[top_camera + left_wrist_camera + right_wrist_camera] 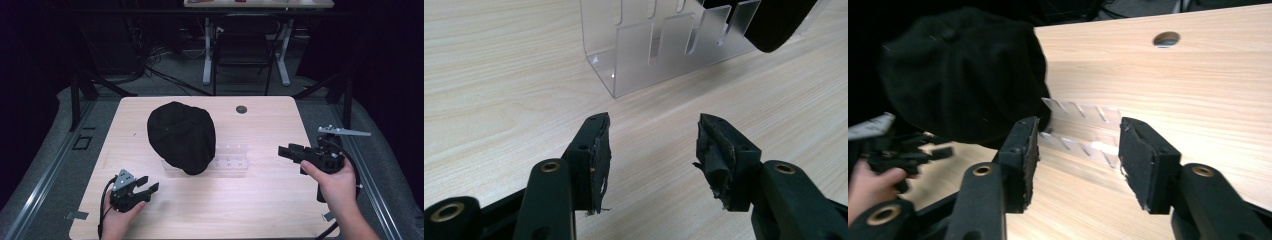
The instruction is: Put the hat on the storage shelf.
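Observation:
A black cap [181, 136] rests over the left part of a clear acrylic rack [232, 158] in the middle of the wooden table [260, 200]. My left gripper [147, 183] is low at the front left, open and empty, pointing toward the rack [659, 47] with the cap's edge [776, 22] beyond it. My right gripper [288, 151] is held at the right, open and empty, aimed left at the cap [965, 75] and the slotted rack [1083, 132]. In the right gripper view, the other hand with its gripper [903, 152] sits at the far left.
A round cable hole [241, 109] lies in the table near its far edge. Beyond the table stand a chair [245, 47] and a white desk's legs [207, 50] with cables on the floor. Bare tabletop runs along the front.

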### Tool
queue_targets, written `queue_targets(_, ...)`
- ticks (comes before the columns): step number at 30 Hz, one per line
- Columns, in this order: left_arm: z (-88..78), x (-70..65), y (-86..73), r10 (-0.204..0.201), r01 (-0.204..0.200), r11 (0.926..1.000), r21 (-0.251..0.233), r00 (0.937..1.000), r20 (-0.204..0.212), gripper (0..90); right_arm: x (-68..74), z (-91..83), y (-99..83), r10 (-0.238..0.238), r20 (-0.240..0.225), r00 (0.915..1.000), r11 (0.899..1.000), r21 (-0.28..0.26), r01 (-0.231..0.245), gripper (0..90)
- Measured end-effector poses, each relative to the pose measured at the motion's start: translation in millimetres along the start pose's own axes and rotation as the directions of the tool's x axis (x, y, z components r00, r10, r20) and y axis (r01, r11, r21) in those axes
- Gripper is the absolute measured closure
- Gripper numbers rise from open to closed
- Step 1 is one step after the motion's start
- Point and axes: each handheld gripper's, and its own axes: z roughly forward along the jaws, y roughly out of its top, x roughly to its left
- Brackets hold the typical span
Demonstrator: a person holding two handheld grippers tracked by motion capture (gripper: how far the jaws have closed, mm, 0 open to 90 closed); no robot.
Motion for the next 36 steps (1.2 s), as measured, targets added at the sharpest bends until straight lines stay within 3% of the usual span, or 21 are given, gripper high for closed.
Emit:
queue_targets(7, 0.4, -0.1, -0.2, 0.001, -0.001, 1.0000, -0.002, 1.0000, 0.000, 47.5, -4.0, 10.8, -27.2, -0.012, 0.022, 0.9997, 1.000, -0.001, 0.012, 46.7)
queue_targets(11, 0.6, 0.1, -0.3, 0.000, 0.000, 1.0000, 0.000, 1.0000, 0.002, 47.4, -3.7, 14.1, -39.2, -0.052, 0.059, 0.9969, 0.999, 0.010, 0.051, 46.7)
queue_targets(19, 1.4, 0.8, -0.9, -0.002, 0.002, 1.0000, -0.003, 1.0000, 0.003, 47.3, -6.0, 22.8, -61.0, -0.089, 0.086, 0.9924, 0.996, 0.015, 0.088, 46.6)
queue_targets(29, 2.3, 0.7, -1.2, 0.001, -0.001, 1.0000, -0.001, 1.0000, 0.003, 47.3, -13.0, 35.4, -86.7, -0.104, 0.123, 0.9870, 0.994, 0.036, 0.100, 46.8)
queue_targets(36, 2.9, 0.5, -1.4, 0.001, -0.001, 1.0000, 0.006, 1.0000, 0.003, 47.3, -22.2, 49.4, -114.3, -0.097, 0.156, 0.9830, 0.995, 0.042, 0.092, 47.3)
